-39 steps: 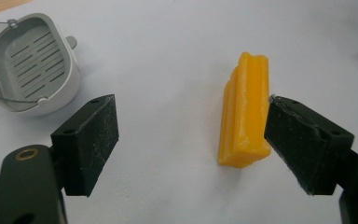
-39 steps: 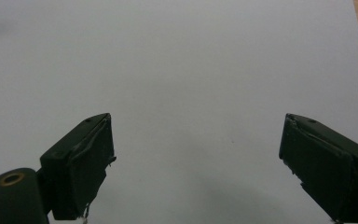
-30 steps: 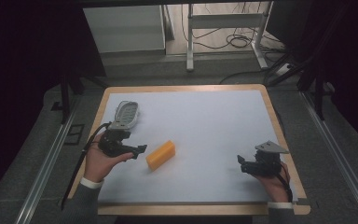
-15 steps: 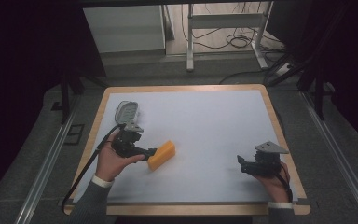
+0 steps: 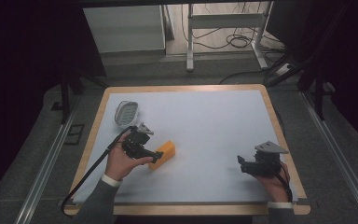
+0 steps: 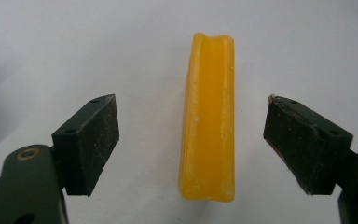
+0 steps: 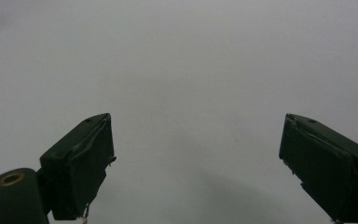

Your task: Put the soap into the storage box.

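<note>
High view hides the near end of the yellow block (image 5: pixel 163 154) behind the left gripper (image 5: pixel 154 156). Since a second ago that gripper has moved up to the block, jaws spread wide, block between them untouched. Right gripper (image 5: pixel 240 164) — also spread, empty — keeps bare white mat (image 5: pixel 214 121) ahead, table edge (image 5: pixel 279 135) beside it.

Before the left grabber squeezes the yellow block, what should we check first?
1. Left gripper open: ok, jaws wide apart.
2. Yellow block between the jaws: ok, roughly centred, a gap on each side.
3. Block lined up with the jaws: ok, its long sides face the pads.
4. Block lying flat on the white mat: ok.
5. Right gripper out of the way: ok, open, far off.
6. White dish clear of the hand: ok, apart.
</note>
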